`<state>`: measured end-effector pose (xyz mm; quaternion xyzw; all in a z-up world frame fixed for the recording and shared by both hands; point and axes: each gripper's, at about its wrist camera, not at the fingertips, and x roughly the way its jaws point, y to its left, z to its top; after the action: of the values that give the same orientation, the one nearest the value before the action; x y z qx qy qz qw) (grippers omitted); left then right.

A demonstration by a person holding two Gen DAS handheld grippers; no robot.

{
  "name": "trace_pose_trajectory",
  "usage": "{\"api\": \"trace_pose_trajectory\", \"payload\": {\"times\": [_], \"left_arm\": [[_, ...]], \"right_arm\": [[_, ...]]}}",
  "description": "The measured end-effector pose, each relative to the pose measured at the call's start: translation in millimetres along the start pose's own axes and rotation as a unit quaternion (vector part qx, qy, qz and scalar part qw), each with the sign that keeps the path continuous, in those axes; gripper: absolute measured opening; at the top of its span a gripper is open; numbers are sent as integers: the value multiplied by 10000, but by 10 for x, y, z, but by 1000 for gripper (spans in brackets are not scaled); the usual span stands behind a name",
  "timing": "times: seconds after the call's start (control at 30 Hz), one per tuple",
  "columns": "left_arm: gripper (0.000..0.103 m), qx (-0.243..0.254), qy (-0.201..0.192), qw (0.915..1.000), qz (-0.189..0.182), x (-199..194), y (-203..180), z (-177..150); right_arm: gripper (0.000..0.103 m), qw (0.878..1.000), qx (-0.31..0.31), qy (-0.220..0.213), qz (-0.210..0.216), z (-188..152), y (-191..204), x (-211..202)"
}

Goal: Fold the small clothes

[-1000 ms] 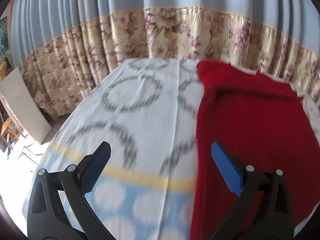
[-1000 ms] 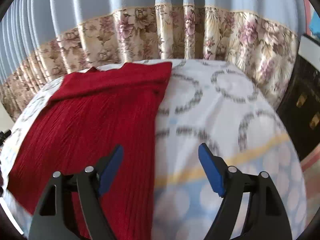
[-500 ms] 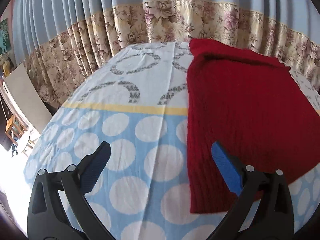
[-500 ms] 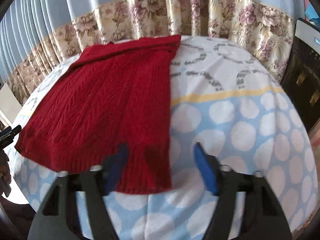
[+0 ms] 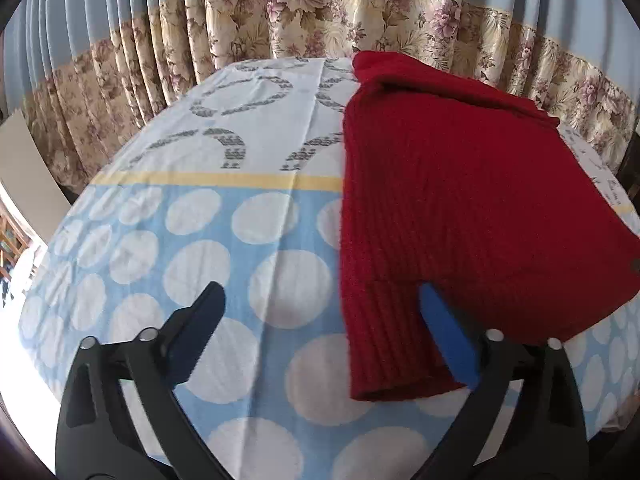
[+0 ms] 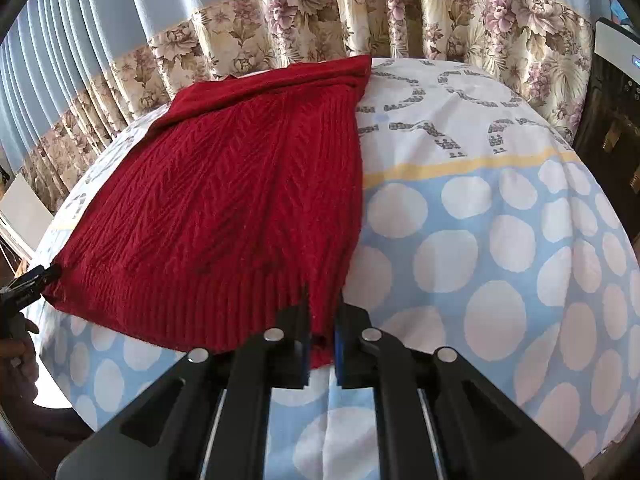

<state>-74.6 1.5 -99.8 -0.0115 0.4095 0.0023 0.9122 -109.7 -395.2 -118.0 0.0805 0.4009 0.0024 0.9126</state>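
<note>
My right hand-held gripper [image 6: 322, 344] is closed on the near right corner of the red sweater [image 6: 240, 200], pinching its ribbed hem between the two blue pads. My left hand-held gripper [image 5: 320, 320] is wide, holding nothing; its right finger [image 5: 448, 336] is just beside the near left corner of the sweater, above the cloth. The sweater lies flat on the tabletop [image 5: 200, 240], which is covered with a blue cloth with white dots. A flowered curtain [image 6: 440, 20] hangs behind.
</note>
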Motion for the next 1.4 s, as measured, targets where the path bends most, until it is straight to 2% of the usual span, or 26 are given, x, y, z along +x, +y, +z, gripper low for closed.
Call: {"api": "trace_pose_trajectory", "payload": {"times": [0.2, 0.3, 0.33, 0.4, 0.47, 0.5, 0.57, 0.83, 0.97, 1.13, 1.4], "left_arm": [[90, 23, 231, 9996, -171, 70, -119, -63], [70, 110, 246, 9992, -306, 43, -194, -52], [56, 190, 246, 9989, -339, 27, -236, -53], [39, 298, 274, 9983, -413, -4, -316, -51], [32, 419, 251, 9981, -381, -23, -388, -47], [31, 370, 250, 9982, -395, -26, -383, -44], [22, 257, 254, 9983, -453, -38, -360, -40], [15, 360, 294, 9987, -231, -74, -430, 3], [14, -54, 417, 9984, -383, -93, -311, 69], [14, 271, 369, 9985, -296, -171, -373, 145], [15, 480, 202, 9984, -225, -320, -379, 260]], "right_arm": [[8, 10000, 18, -24, 48, 9, -25, -22], [8, 10000, 41, -36, 75, 10, -40, -31], [9, 9999, 60, -39, 77, 8, -48, -33], [9, 9999, 111, -35, 96, 5, -53, -27], [9, 9997, 182, -44, 133, 3, -61, -26], [9, 9997, 191, -44, 139, -1, -59, -25], [9, 9997, 193, -65, 136, 7, -54, -34], [9, 9998, 145, -103, 101, 24, -26, -56], [9, 9998, 82, -135, 100, 31, -16, -79], [9, 9999, -65, -139, 44, 81, 18, -129], [9, 9999, -24, -148, 42, 155, -78, -223]]}}
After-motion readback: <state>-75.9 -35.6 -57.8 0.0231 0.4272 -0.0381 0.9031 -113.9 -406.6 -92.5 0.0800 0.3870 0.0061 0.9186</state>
